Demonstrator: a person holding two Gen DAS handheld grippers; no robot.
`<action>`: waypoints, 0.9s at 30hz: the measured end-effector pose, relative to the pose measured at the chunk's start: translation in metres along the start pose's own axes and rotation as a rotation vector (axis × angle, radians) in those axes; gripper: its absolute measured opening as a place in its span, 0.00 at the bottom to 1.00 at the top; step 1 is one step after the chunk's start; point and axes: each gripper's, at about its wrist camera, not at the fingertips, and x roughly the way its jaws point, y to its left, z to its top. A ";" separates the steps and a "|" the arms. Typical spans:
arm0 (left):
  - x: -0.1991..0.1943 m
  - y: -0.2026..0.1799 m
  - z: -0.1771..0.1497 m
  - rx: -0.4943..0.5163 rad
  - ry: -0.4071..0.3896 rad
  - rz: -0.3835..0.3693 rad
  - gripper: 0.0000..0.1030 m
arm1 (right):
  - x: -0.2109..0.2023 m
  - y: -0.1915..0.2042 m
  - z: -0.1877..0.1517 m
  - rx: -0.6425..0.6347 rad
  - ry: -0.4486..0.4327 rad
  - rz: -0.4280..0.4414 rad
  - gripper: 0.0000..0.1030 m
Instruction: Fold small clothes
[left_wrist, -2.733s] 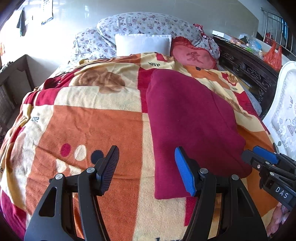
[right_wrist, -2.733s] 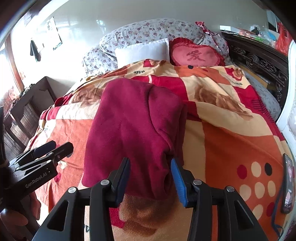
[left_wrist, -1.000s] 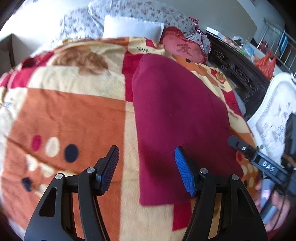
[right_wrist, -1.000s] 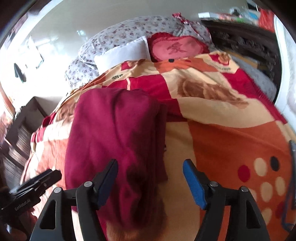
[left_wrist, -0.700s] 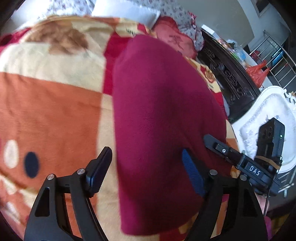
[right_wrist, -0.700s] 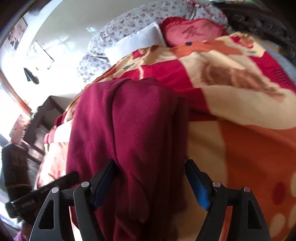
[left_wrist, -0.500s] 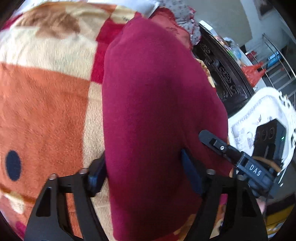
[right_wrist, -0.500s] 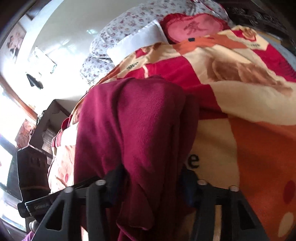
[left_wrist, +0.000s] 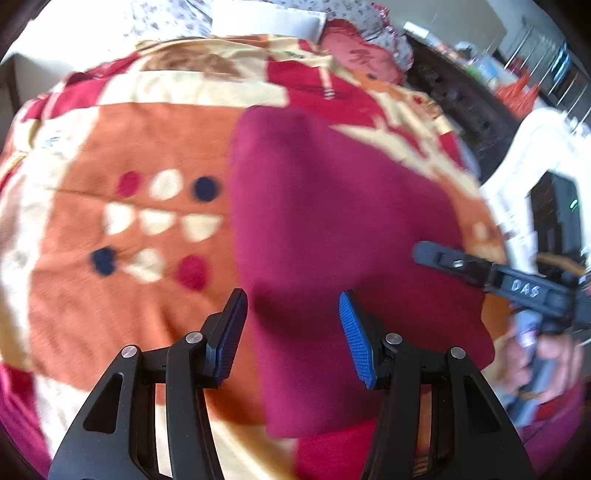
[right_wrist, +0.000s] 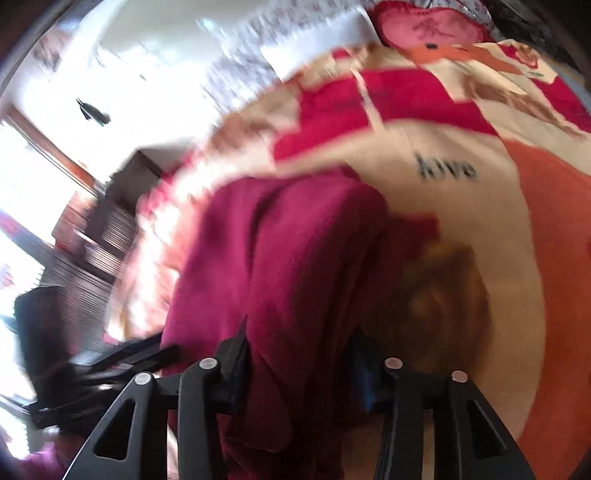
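A folded dark red fleece garment (left_wrist: 332, 236) lies lengthwise on a plush bed blanket (left_wrist: 122, 288) patterned in orange, cream and red blocks with coloured dots. In the left wrist view the left gripper (left_wrist: 293, 334) hangs over the garment's near end, black fingers with blue ribbed pads (left_wrist: 352, 334) standing apart; its jaws have just been closing, yet the pads show clear of the cloth, which lies beneath and between them rather than pinched. At the right edge of that view the other black tool marked "DAS" reaches in over the garment's side, a hand (left_wrist: 535, 362) around its handle. In the right wrist view the right gripper (right_wrist: 299, 365) has its jaws narrowed onto a raised fold of the same garment (right_wrist: 295, 258); the picture is smeared, but the fleece seems bunched and pressed between both fingers, hiding the pads. Beyond the garment sit a white pillow (left_wrist: 266, 20) and a red heart-shaped cushion (right_wrist: 432, 26) at the head of the bed
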 end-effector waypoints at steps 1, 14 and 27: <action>-0.003 0.002 -0.003 -0.008 -0.004 -0.013 0.50 | -0.003 0.003 -0.004 -0.023 -0.010 -0.047 0.44; -0.028 -0.016 0.013 0.036 -0.152 0.103 0.53 | -0.016 0.050 -0.010 -0.225 -0.127 -0.164 0.41; -0.048 -0.032 0.019 0.053 -0.235 0.167 0.53 | -0.080 0.075 -0.027 -0.236 -0.300 -0.246 0.46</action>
